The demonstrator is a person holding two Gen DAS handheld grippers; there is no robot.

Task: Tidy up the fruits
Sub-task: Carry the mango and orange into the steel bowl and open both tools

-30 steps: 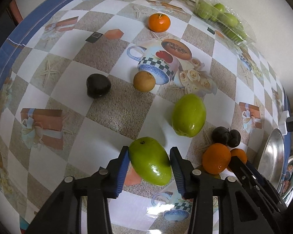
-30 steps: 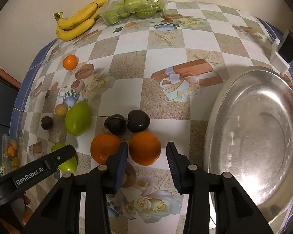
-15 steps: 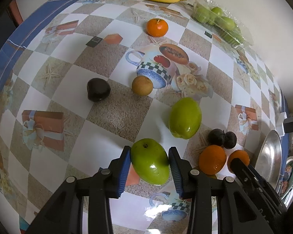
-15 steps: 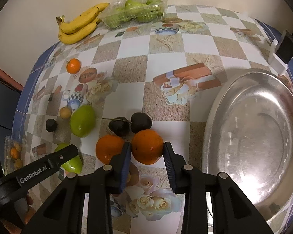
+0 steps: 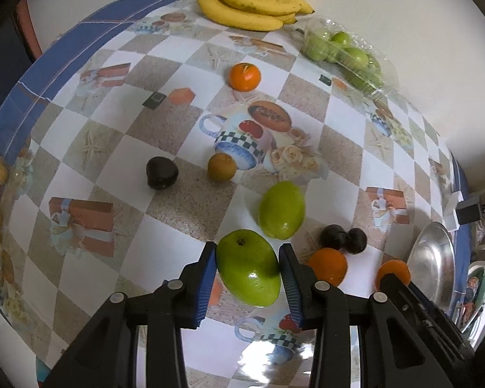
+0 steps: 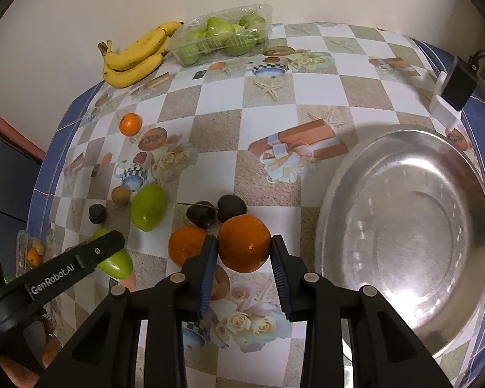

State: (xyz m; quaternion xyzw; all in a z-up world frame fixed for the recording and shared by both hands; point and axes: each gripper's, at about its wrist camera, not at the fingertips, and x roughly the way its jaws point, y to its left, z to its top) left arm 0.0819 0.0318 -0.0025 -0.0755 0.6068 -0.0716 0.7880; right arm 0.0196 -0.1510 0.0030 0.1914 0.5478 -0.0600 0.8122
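Your left gripper (image 5: 247, 270) has its fingers clamped on a glossy green mango (image 5: 248, 271) at six o'clock; your right gripper (image 6: 244, 249) grips a dimpled orange (image 6: 244, 243) beside the steel bowl (image 6: 404, 317), empty at three o'clock. Judging by that, sorting has barely begun: the remaining fruit lies loose on the table (image 6: 307, 97).

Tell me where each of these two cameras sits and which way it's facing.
Left wrist: on the left tool, looking steeply down at its green mango on the checkered table; the right tool's finger shows.
Right wrist: on the right tool, looking down at its orange beside the metal bowl; the left tool shows.
Shared: bananas, both held fruits, bowl.
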